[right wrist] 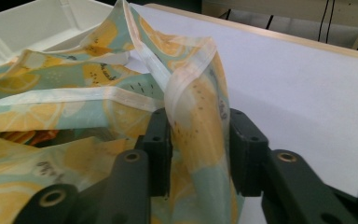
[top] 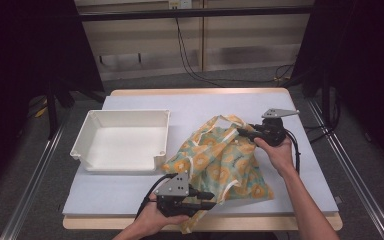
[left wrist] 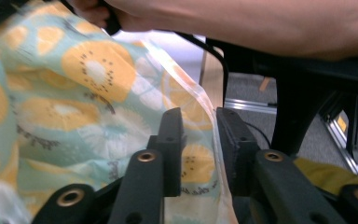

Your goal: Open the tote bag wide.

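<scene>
Toward the left edge of the worktop (top: 130, 192) sits a white tray (top: 121, 140), a shallow open-topped container with nothing in it as far as the high view shows; its white inside is bare. Just to its right, from the middle of the worktop down to the near edge, lies the task's thing, a fruit-print cloth (top: 220, 160), teal with orange and yellow citrus slices, crumpled and partly spread, one corner hanging over the near edge. The left gripper (top: 203, 198) is at that near edge, its jaws apart with the cloth's pale hem running between them; in the left gripper view (left wrist: 199, 154) the hem touches one jaw only, so nothing looks clamped. Further right, toward the far right part of the worktop, the right gripper (top: 244, 132) meets the cloth's upper end; in the right gripper view (right wrist: 199, 149) a raised fold of fabric (right wrist: 193, 121) stands in the gap, the jaws parted and not pressing on it. Judged from this, the cloth is loose at both ends, neither folded neatly nor placed in the tray; if the tray is its destination, gathering, lifting and putting it in are all left to do.
</scene>
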